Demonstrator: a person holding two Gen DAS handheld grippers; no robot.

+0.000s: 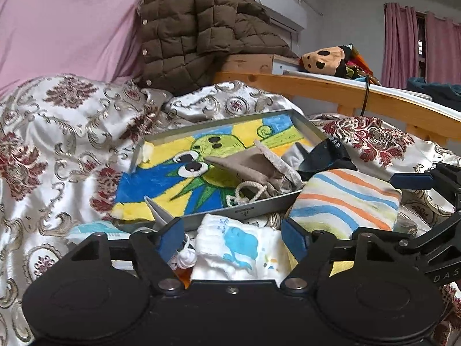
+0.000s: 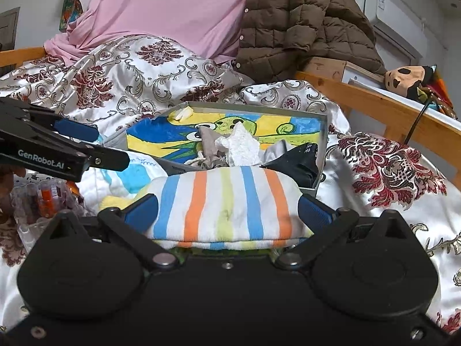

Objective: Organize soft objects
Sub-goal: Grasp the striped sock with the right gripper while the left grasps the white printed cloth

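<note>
A grey metal tray (image 1: pixel 230 210) (image 2: pixel 322 150), lined with a bright blue, yellow and green picture cloth, lies on the patterned bedspread. In it are a beige drawstring pouch (image 1: pixel 253 170), a crumpled white cloth (image 2: pixel 239 144) and a dark navy cloth (image 1: pixel 325 152). A folded striped towel (image 2: pixel 224 204) (image 1: pixel 345 199) rests against the tray's near edge, and my right gripper (image 2: pixel 227 213) (image 1: pixel 417 207) has both pads pressed on its sides. My left gripper (image 1: pixel 232 239) (image 2: pixel 98 144) straddles a white cloth with a blue whale print (image 1: pixel 239 248); a gap shows beside its left pad.
A brown quilted jacket (image 1: pixel 201 28) and a pink sheet (image 2: pixel 173 8) are heaped at the back. A wooden bed rail (image 1: pixel 345 95) carries a plush toy (image 1: pixel 325 57). A clear box of small bottles (image 2: pixel 43 199) sits on the left, and a pale blue packet (image 1: pixel 92 227) lies near the tray.
</note>
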